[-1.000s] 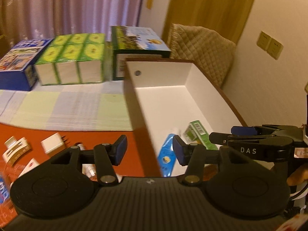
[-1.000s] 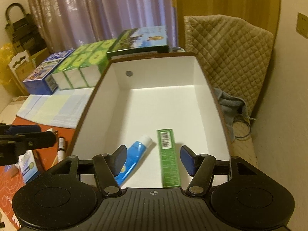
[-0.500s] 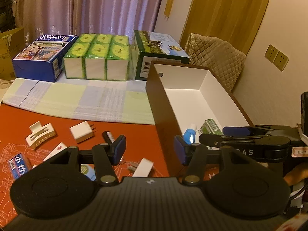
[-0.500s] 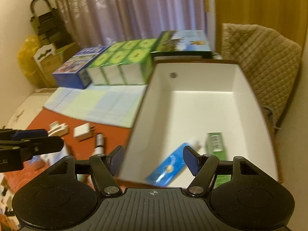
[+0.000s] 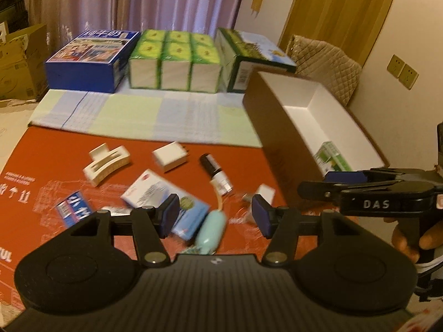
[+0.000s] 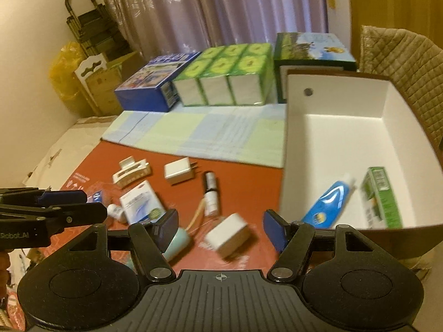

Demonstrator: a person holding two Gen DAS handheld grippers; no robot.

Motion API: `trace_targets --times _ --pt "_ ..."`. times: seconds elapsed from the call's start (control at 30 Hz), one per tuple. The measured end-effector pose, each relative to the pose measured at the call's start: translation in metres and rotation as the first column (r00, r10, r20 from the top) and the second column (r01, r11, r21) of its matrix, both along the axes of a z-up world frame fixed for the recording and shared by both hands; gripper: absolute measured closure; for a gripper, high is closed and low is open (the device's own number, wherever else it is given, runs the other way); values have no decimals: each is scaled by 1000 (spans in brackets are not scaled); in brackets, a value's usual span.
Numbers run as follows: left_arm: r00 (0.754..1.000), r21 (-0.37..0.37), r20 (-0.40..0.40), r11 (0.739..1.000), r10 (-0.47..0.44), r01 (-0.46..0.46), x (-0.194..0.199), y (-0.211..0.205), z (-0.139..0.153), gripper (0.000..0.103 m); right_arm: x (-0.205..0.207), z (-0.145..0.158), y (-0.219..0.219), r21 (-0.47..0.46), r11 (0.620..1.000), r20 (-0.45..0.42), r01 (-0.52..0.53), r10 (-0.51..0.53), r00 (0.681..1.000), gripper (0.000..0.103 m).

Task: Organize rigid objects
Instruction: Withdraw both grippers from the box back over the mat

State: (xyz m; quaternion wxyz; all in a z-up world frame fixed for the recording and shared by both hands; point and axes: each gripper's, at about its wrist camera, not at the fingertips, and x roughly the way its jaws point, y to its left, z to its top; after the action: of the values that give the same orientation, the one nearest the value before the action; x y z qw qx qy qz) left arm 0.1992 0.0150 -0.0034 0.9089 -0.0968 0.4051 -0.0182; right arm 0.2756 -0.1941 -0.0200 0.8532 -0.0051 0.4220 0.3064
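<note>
Small items lie scattered on a red mat [image 5: 41, 171]: a cream hair clip [image 5: 106, 163], a white charger plug [image 5: 170, 156], a dark-capped bottle [image 5: 217, 171], a white and blue carton [image 5: 163, 196], a teal item [image 5: 210, 229] and a white block [image 6: 228, 232]. To their right, the white-lined brown box [image 6: 346, 96] holds a blue toothpaste tube [image 6: 329, 202] and a green carton [image 6: 380, 196]. My left gripper [image 5: 216, 215] hovers over the teal item, its jaws opening and holding nothing. Above the white block, my right gripper [image 6: 221, 228] stands open with nothing between its pads.
A blue box [image 5: 85, 58], green tissue packs [image 5: 174, 61] and a green picture box [image 5: 249, 52] line the back on a checked cloth [image 5: 144, 116]. A quilted chair [image 6: 404, 63] stands behind the brown box. Cardboard boxes [image 6: 99, 80] sit at the far left.
Both grippers have swung left, away from the inside of the brown box and over the items on the red mat. The left jaws have widened a little.
</note>
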Motion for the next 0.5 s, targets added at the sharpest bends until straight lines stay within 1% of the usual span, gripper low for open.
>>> trace_targets --times 0.23,0.33,0.5 --pt "998 20 -49 999 -25 26 -17 27 -16 50 -24 -15 27 19 1000 -62 11 -10 998 38" --pt "997 37 -72 999 -30 33 -23 36 -24 50 -34 -23 37 9 1000 -77 7 -7 997 38" --pt "993 40 -110 998 -39 44 -31 52 -38 50 -48 -37 52 -9 1000 -99 -6 5 995 38"
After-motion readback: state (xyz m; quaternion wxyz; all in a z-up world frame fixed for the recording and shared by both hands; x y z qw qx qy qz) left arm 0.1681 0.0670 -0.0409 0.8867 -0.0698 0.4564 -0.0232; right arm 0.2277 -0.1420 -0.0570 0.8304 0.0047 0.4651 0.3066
